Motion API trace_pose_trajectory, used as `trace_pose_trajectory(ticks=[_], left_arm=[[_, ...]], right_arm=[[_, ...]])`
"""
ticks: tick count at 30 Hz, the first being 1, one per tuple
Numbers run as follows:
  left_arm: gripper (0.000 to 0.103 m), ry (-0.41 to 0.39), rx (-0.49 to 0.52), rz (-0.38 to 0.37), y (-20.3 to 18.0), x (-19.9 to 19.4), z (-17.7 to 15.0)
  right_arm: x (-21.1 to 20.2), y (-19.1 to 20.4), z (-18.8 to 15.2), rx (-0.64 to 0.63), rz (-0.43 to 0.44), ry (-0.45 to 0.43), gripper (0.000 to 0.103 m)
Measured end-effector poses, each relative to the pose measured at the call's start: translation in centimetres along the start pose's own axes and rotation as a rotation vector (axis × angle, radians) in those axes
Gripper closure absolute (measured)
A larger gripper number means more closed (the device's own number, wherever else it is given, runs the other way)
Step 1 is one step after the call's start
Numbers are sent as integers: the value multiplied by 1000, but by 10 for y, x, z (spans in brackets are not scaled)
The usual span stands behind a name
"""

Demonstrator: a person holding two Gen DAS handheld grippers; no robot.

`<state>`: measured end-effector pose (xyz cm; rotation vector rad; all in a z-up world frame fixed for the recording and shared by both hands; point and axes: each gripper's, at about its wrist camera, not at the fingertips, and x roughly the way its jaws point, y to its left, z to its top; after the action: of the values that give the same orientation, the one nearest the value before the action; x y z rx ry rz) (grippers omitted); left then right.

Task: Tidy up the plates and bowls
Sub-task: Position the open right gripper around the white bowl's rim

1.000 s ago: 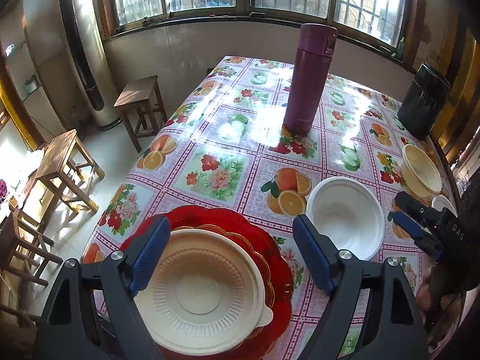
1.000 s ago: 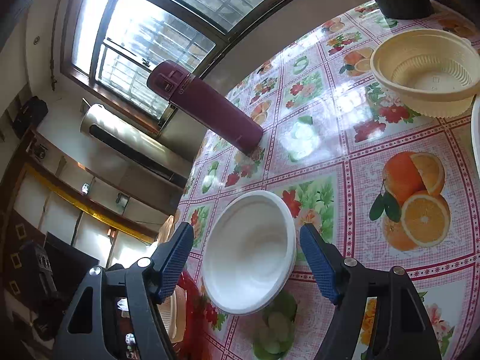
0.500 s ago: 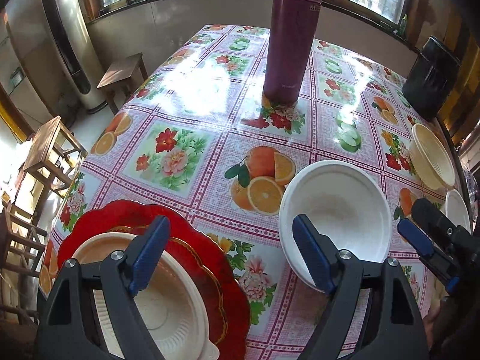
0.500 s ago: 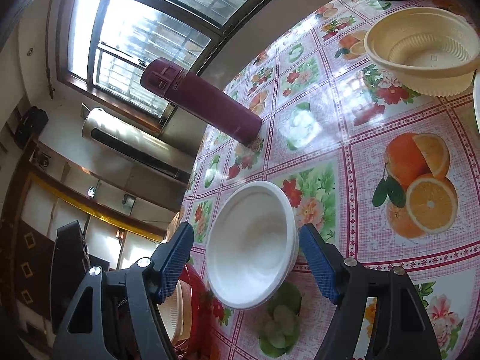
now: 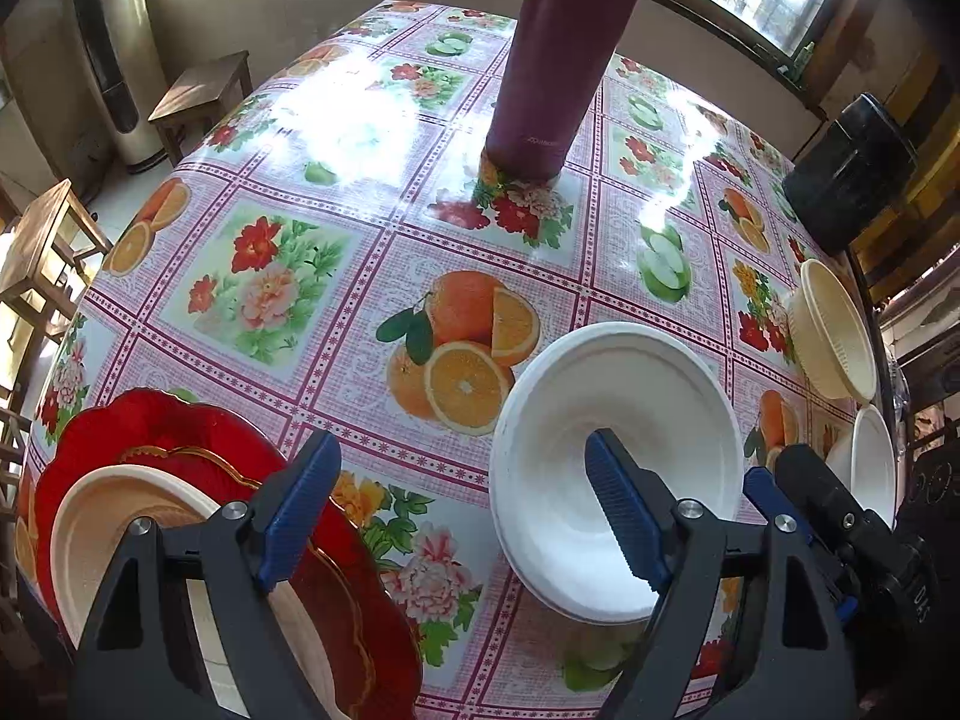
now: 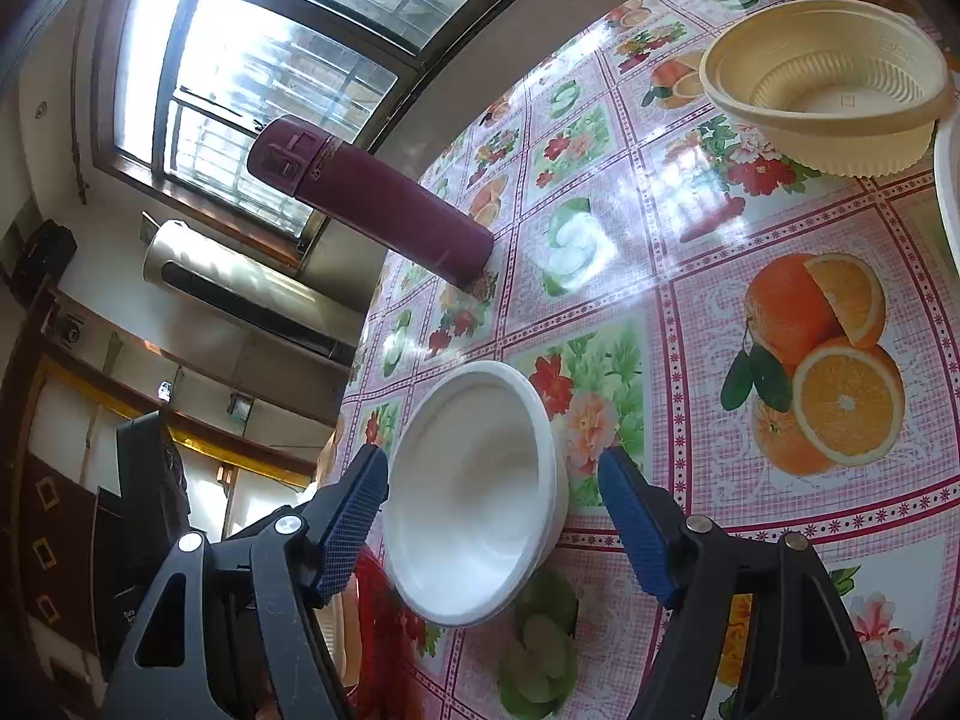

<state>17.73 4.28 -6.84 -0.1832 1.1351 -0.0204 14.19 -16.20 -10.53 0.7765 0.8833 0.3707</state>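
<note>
left gripper black angular frame, ribbed blue pads, silver screws at the finger joints, right gripper same black build, blue pads dotted and ribbed, white lettering on its body

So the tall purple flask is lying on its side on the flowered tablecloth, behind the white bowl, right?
Not quite: the tall purple flask stands upright on the flowered tablecloth, behind the white bowl. The left wrist view shows its base flat on the cloth; it only looks tilted in the right wrist view because that camera is tilted.
</note>
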Motion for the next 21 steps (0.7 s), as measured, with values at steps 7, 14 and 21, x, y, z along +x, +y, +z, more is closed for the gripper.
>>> trace_pose_trajectory(ticks=[7,14,21], left_arm=[[19,-1,8,-15,-6,0,-1],[19,-25,24,-33,-8,-6,-3],[46,-27,47,-28,-10,-4,-5]], right_arm=[[0,-1,0,1,2,-2,30],[1,1,0,-6,-1,0,34],[5,-1,1,-3,-22,6,47]])
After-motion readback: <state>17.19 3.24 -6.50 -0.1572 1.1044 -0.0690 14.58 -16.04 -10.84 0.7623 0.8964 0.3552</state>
